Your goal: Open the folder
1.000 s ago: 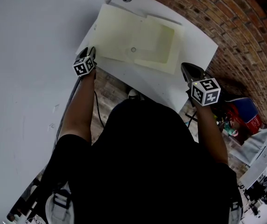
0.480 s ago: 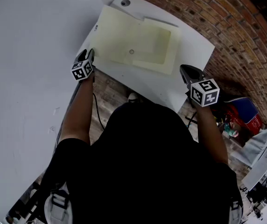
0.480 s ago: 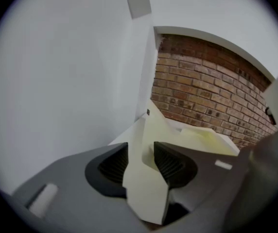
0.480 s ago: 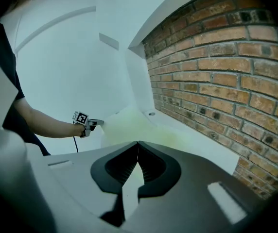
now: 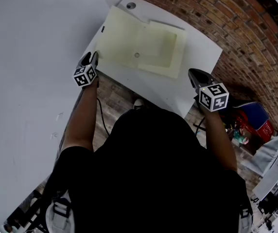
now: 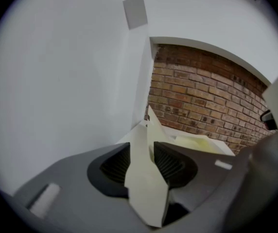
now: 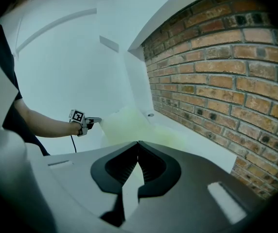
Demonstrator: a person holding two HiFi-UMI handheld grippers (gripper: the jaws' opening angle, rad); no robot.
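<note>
The left gripper (image 5: 91, 57) is clamping a corner of the folder (image 5: 134, 42), whose cover is stretching ahead of its jaws, while the right gripper (image 5: 196, 74) is hovering closed, apart from it.

A white surface (image 5: 202, 50) stands in the far corner, with a plain white wall (image 5: 27, 57) on its left and a red brick wall (image 5: 246, 23) on its right. Brownish plank floor (image 5: 113, 89) shows below its near edge.

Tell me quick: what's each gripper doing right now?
Left gripper: closed on the corner of the folder.
Right gripper: closed, holding nothing.
</note>
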